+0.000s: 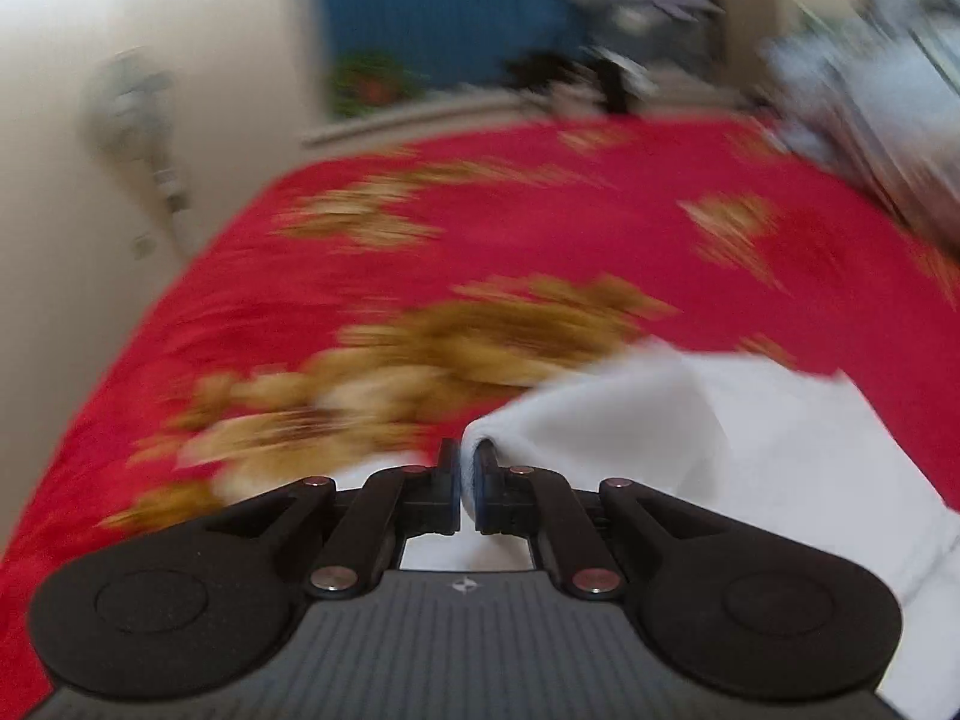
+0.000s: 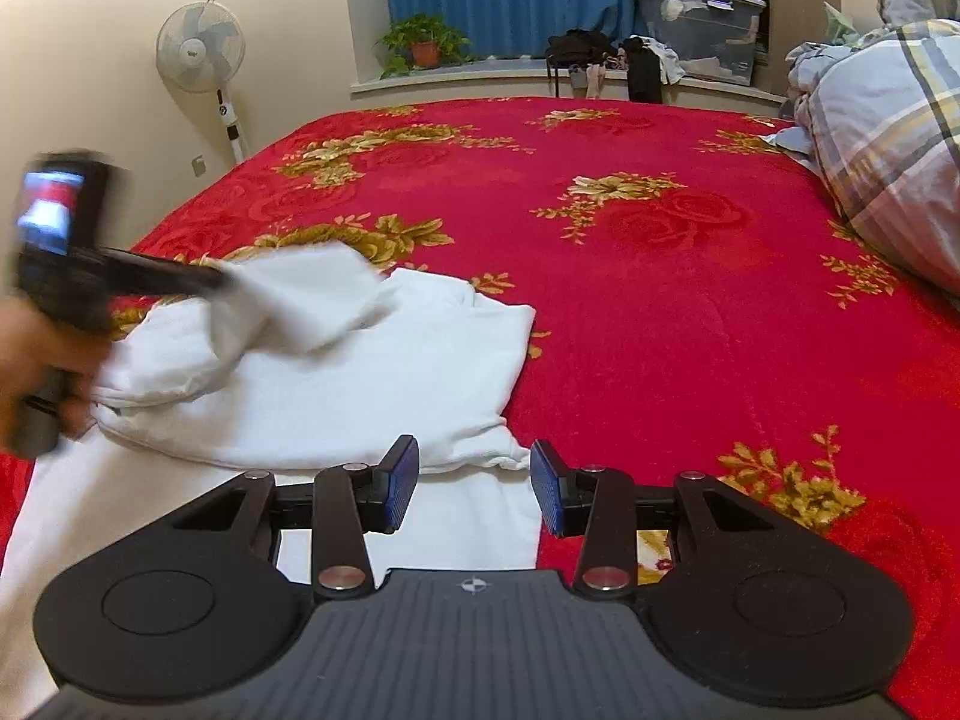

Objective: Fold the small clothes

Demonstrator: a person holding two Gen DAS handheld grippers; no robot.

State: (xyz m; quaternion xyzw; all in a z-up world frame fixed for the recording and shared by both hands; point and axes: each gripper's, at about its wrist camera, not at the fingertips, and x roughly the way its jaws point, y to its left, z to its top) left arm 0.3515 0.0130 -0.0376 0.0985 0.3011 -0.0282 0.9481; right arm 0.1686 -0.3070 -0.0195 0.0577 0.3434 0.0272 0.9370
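A small white garment (image 2: 336,384) lies on the red flowered bedspread (image 2: 660,276) near the front edge. My left gripper (image 1: 462,483) is shut on a fold of the white garment (image 1: 690,438) and holds it lifted above the bed; the left wrist view is motion-blurred. In the right wrist view the left gripper (image 2: 222,283) shows at the left, blurred, with the white cloth hanging from its tips. My right gripper (image 2: 474,480) is open and empty, its blue pads either side of the garment's near right corner.
A plaid quilt (image 2: 888,138) is piled at the bed's right side. A standing fan (image 2: 201,54) is by the left wall. A window ledge at the back holds a potted plant (image 2: 423,45), dark items and a clear storage bin (image 2: 699,30).
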